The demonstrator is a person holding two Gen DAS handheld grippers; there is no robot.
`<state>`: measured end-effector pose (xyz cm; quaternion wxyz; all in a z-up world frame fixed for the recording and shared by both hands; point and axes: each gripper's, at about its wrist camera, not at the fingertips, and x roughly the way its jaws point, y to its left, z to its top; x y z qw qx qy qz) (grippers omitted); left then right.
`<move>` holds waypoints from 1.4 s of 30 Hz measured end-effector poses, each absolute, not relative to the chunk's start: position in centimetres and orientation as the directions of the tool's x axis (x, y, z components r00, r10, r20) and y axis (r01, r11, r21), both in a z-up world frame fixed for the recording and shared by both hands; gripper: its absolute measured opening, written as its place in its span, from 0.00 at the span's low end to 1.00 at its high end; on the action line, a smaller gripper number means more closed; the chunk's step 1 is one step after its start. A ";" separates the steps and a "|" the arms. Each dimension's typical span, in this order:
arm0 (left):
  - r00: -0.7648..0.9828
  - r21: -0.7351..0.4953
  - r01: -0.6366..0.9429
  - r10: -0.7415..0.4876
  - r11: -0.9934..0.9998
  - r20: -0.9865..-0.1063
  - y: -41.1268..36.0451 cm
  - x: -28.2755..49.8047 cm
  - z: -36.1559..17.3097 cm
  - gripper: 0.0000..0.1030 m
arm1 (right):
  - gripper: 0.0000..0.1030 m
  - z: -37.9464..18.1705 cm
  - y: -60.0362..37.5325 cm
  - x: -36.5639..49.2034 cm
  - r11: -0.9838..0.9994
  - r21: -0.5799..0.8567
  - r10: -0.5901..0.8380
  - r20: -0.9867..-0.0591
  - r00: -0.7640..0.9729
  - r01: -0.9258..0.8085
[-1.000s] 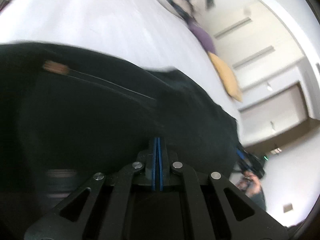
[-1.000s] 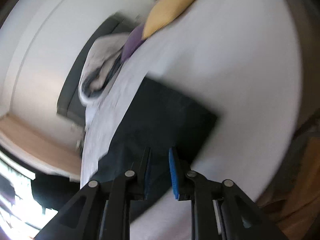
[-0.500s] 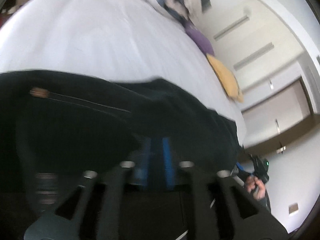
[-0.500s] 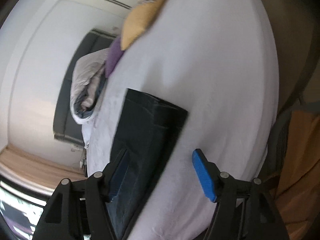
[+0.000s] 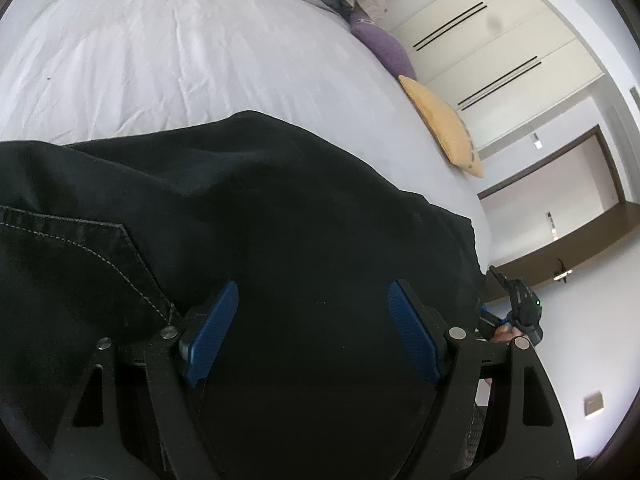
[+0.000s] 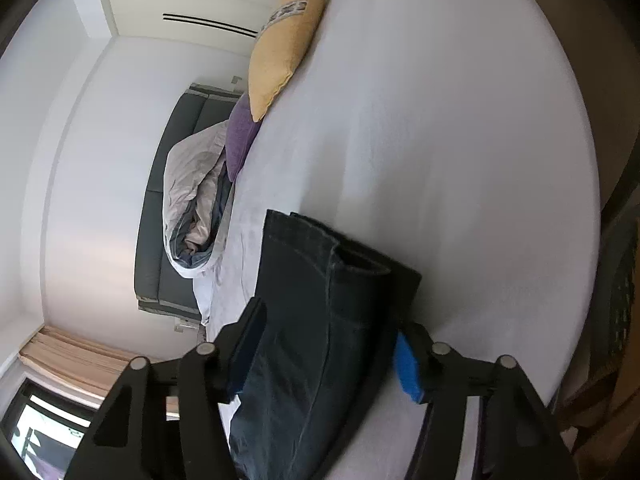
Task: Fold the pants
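Dark denim pants point(image 5: 248, 216) lie on the white bed sheet point(image 5: 168, 52). In the left wrist view the seat with a stitched back pocket fills the lower frame. My left gripper point(image 5: 312, 320) is open just above the fabric, holding nothing. In the right wrist view the hem end of the folded legs point(image 6: 320, 300) lies flat on the sheet. My right gripper point(image 6: 328, 352) is open, with a finger on each side of the leg end, holding nothing.
A yellow pillow point(image 6: 284, 40) and a purple pillow point(image 6: 240, 136) lie at the bed's far edge, next to a bundled duvet point(image 6: 196, 200) against a dark headboard. White wardrobe doors point(image 5: 500, 40) stand behind. The other gripper and hand point(image 5: 516, 320) show at the right.
Both grippers have opened and let go of the pants. The pants now lie on the bed. The right gripper has moved back over the leg end.
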<state>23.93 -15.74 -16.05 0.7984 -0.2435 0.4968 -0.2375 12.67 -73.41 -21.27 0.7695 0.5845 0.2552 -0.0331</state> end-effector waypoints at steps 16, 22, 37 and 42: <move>0.400 -0.610 0.148 -0.611 0.778 -0.683 -17.8 23.8 -17.1 0.74 | 0.06 -17.3 -69.8 14.3 0.518 0.775 0.163 -0.506 0.847 0.363; 0.403 -0.628 0.142 -0.625 0.765 -0.669 -17.3 23.7 -17.4 0.74 | 0.06 -9.9 -58.2 16.8 0.883 0.463 0.221 -0.551 0.805 0.074; 0.357 -0.758 0.033 -0.716 0.652 -0.600 -17.1 24.2 -16.4 0.80 | 0.05 -15.0 -38.8 14.6 0.927 -0.189 0.093 -0.721 0.687 -0.325; 0.262 -0.770 0.005 -0.744 0.638 -0.615 -20.2 25.9 -16.4 0.88 | 0.05 -14.7 -37.1 13.9 0.903 -0.275 0.061 -0.680 0.731 -0.331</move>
